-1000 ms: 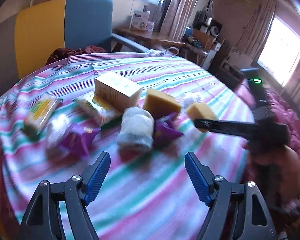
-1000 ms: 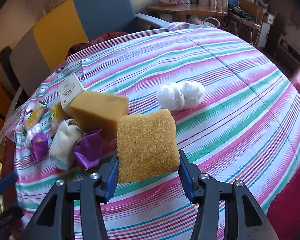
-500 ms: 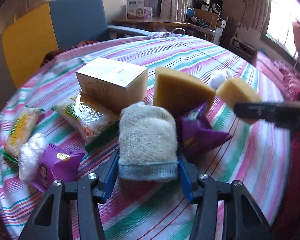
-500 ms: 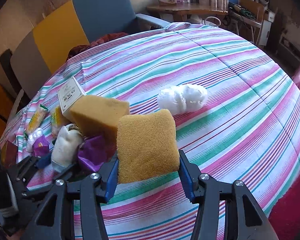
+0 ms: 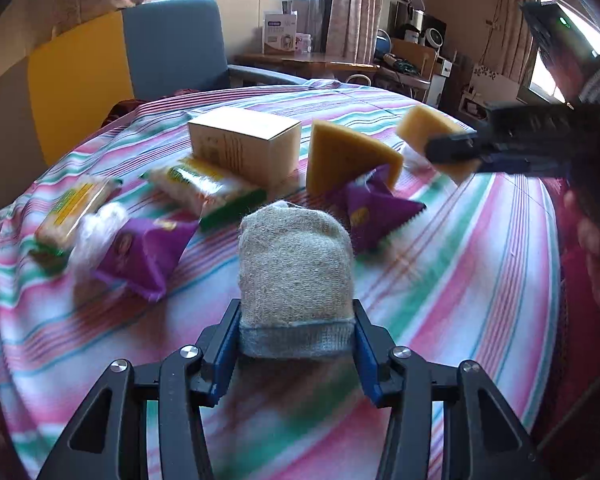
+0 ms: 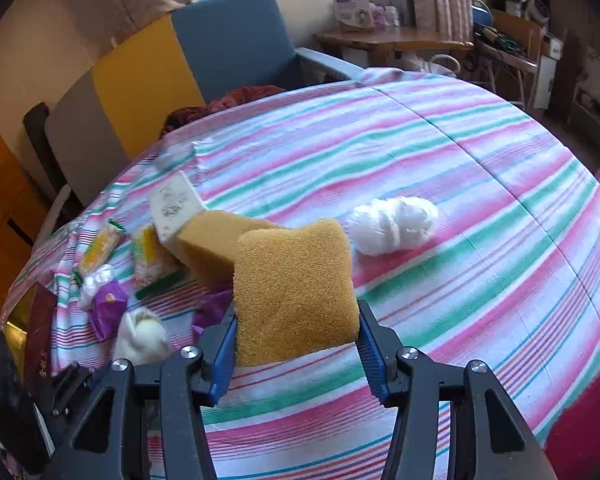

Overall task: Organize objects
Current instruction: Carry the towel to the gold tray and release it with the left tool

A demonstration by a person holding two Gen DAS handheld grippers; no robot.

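Note:
My left gripper is shut on a rolled beige sock and holds it just above the striped cloth. My right gripper is shut on a yellow sponge, held above the table; that sponge also shows in the left wrist view. A second yellow sponge stands behind a purple snack packet. A cardboard box, green-and-yellow packets and another purple packet lie to the left. The sock also shows in the right wrist view.
A white plastic-wrapped bundle lies right of the sponges. A blue and yellow armchair stands behind the table. A wooden side table with boxes is at the back. The cloth's right half is bare stripes.
My left gripper moved in around the sock, closed on it and drew it back from the pile. The right gripper kept its sponge and rose slightly.

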